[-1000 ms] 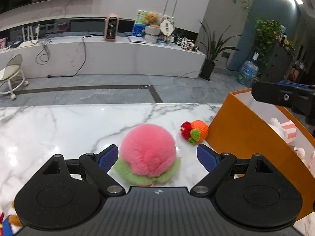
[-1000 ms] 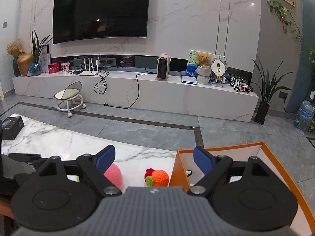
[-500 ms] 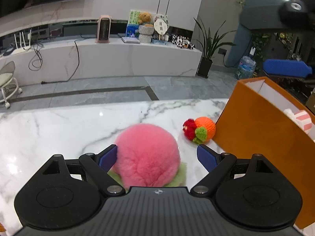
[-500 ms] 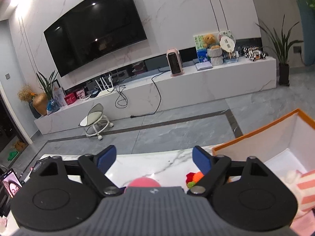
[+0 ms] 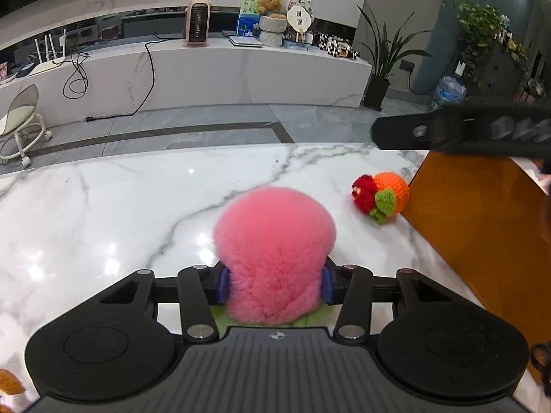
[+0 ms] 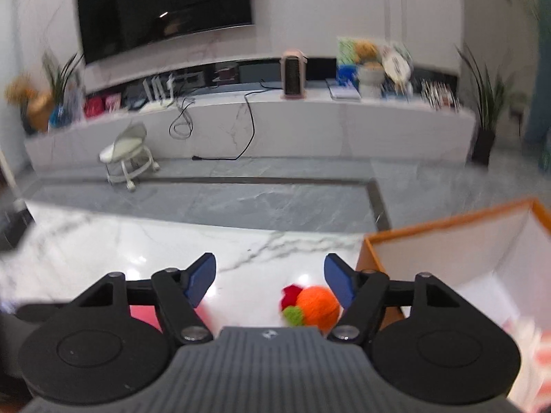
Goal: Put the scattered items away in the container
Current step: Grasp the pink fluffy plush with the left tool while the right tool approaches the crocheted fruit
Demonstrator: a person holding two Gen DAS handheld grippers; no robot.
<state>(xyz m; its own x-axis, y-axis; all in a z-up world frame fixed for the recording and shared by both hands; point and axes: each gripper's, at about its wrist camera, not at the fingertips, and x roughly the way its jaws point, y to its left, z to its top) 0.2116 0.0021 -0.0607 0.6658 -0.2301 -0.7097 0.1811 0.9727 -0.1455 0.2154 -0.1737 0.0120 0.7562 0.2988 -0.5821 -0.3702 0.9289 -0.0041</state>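
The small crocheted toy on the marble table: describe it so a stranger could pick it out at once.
Start at the white marble table and find the orange container at its right side. The crocheted toy lies on the marble right beside that container's near wall. It is a small orange knitted ball with a red tuft and green leaves, unlike the bigger fluffy pink plush nearby.
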